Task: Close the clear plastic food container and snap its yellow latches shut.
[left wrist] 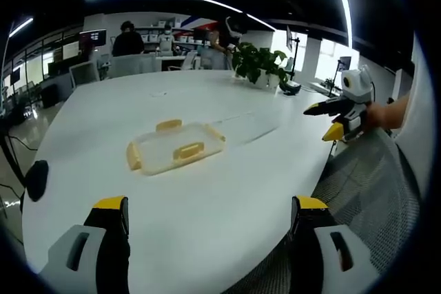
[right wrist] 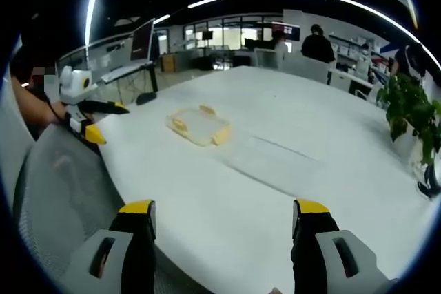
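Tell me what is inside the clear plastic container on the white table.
The container looks empty: only the white table shows through its clear plastic. The lid sits on top, with yellow latches around its edges. What lies beneath those latches is hidden.

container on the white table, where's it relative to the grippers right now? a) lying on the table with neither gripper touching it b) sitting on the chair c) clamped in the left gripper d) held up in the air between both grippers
a: the container lies flat on the table, with the open left gripper and open right gripper both well short of it.
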